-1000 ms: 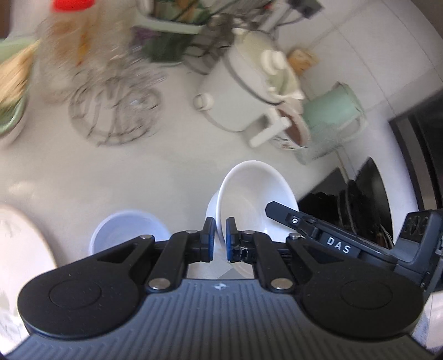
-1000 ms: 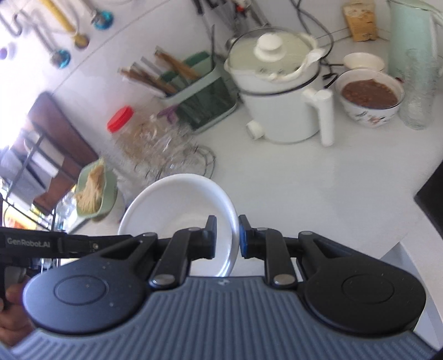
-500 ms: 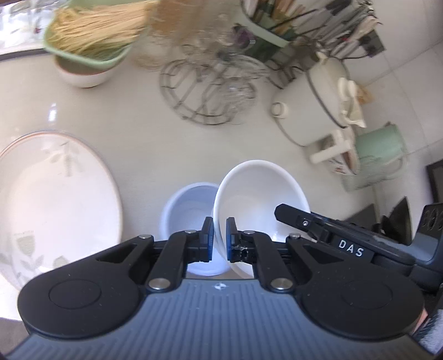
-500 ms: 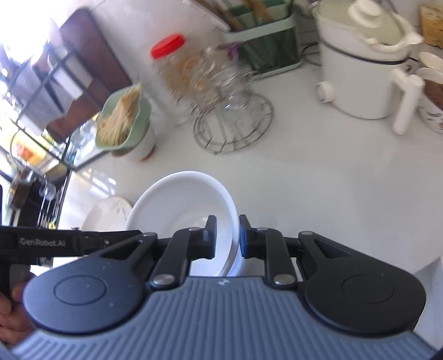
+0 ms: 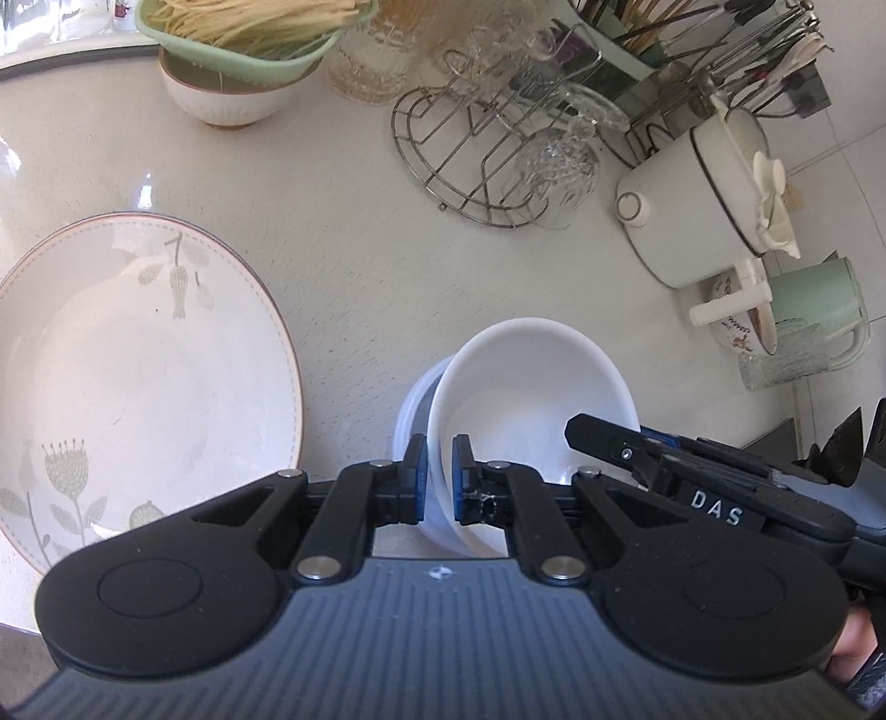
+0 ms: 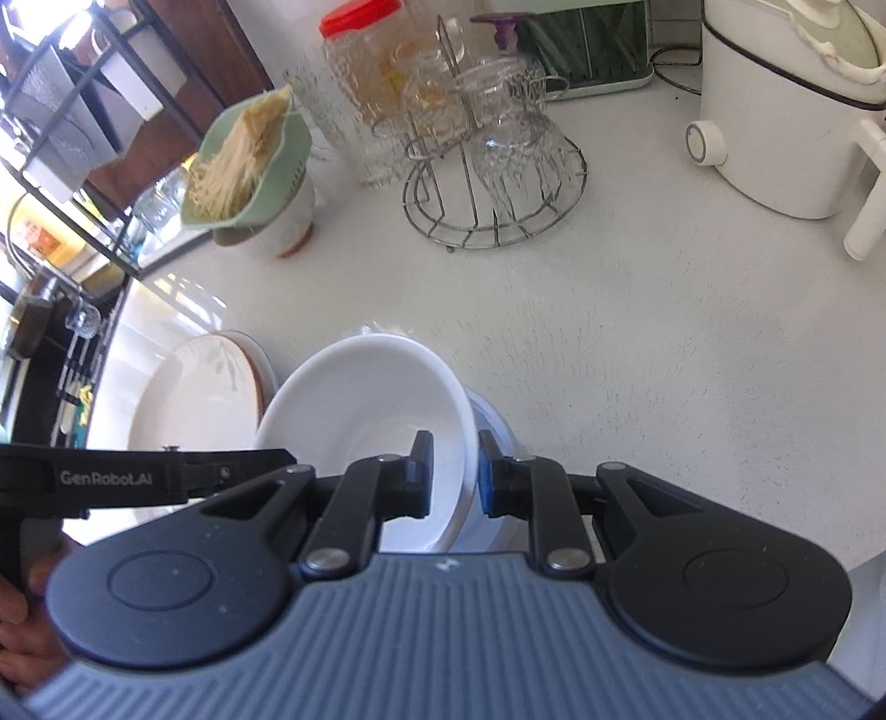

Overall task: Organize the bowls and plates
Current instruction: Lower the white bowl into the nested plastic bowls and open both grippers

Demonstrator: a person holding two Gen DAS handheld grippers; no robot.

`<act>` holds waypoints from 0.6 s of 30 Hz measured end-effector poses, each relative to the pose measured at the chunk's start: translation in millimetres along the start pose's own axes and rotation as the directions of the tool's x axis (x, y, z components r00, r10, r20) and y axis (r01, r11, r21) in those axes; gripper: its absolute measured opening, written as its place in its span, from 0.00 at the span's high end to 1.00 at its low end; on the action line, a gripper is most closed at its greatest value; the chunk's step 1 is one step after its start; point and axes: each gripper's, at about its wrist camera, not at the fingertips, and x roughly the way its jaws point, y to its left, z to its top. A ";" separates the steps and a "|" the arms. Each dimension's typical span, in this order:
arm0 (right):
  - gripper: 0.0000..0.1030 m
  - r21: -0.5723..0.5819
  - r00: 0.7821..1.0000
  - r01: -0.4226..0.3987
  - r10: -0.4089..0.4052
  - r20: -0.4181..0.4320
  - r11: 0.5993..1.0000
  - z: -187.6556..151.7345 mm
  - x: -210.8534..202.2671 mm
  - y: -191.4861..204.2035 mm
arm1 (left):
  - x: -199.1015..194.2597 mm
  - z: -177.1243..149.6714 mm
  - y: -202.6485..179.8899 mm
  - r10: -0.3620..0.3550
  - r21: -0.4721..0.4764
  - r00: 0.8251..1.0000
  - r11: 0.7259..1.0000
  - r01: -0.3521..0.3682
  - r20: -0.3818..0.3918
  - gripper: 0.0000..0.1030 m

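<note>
A white bowl [image 5: 526, 399] is held at its rim by both grippers, tilted, just above a pale blue bowl [image 5: 412, 399] on the counter. My left gripper [image 5: 439, 471] is shut on the white bowl's near left rim. My right gripper [image 6: 454, 471] is shut on the opposite rim of the white bowl [image 6: 365, 399], with the blue bowl [image 6: 493, 421] showing underneath. A large floral plate [image 5: 138, 376] lies on the counter to the left; it also shows in the right wrist view [image 6: 194, 399].
A wire glass rack [image 5: 487, 160] with upturned glasses stands behind. A green colander of noodles [image 5: 243, 27] sits on a bowl at the back left. A white cooker [image 5: 709, 210], a green kettle [image 5: 819, 310] and a utensil holder [image 5: 620, 50] line the right.
Both grippers have carried the white bowl to the left and down, until it sits over the blue bowl. The plate has come into view on the left.
</note>
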 end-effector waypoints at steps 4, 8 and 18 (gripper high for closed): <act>0.81 -0.005 0.999 0.017 -0.018 -0.034 1.000 1.4 9.2 -0.8 | 9.8 3.6 3.9 0.010 -0.005 1.000 1.000 -0.010 -0.019 0.92; 0.81 0.002 0.999 0.021 -0.021 -0.026 1.000 4.1 7.4 -4.2 | 13.7 5.5 4.1 0.023 0.004 0.999 1.000 -0.023 -0.026 0.91; 0.59 0.071 1.000 0.014 -0.013 -0.011 0.997 15.9 6.1 -26.0 | 28.8 6.8 5.4 0.032 -0.015 0.998 0.999 -0.033 -0.048 0.55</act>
